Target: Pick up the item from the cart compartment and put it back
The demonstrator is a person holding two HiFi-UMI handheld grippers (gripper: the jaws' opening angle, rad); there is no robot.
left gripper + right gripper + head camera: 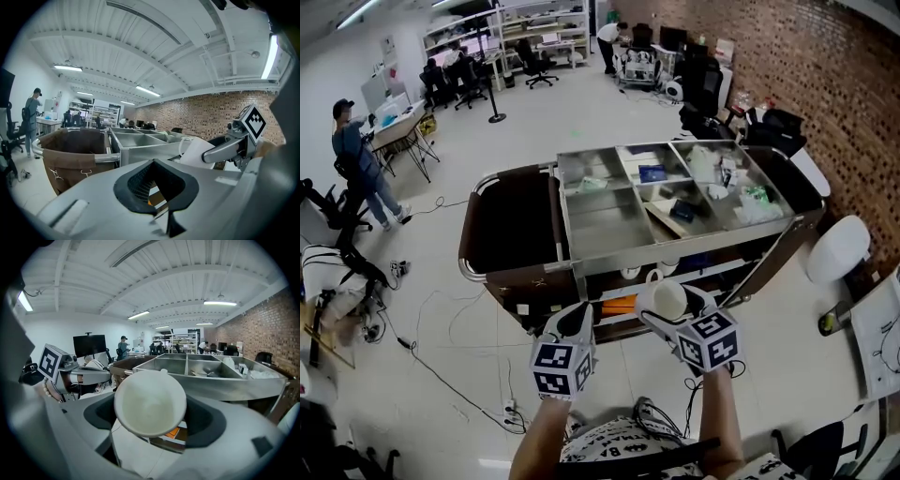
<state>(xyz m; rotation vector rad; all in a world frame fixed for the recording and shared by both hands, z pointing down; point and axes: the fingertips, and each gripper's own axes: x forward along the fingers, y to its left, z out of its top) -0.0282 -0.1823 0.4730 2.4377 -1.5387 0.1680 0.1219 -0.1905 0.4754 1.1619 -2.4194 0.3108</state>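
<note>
My right gripper [668, 309] is shut on a white mug [667, 298], held in the air just in front of the cart. In the right gripper view the mug [150, 401] fills the space between the jaws, its mouth facing the camera. The left gripper view shows the same mug [199, 152] from the side. The steel cart top [605, 225] is split into several compartments, some holding small packets and boxes. My left gripper [578, 319] hangs beside the right one, shut with nothing in it [157, 185].
A brown cloth bag [511, 220] hangs on the cart's left end. An orange item [619, 305] lies on the lower shelf. A white chair [839, 248] stands at the right by the brick wall. Cables [441, 328] trail over the floor. A person [356, 150] stands far left.
</note>
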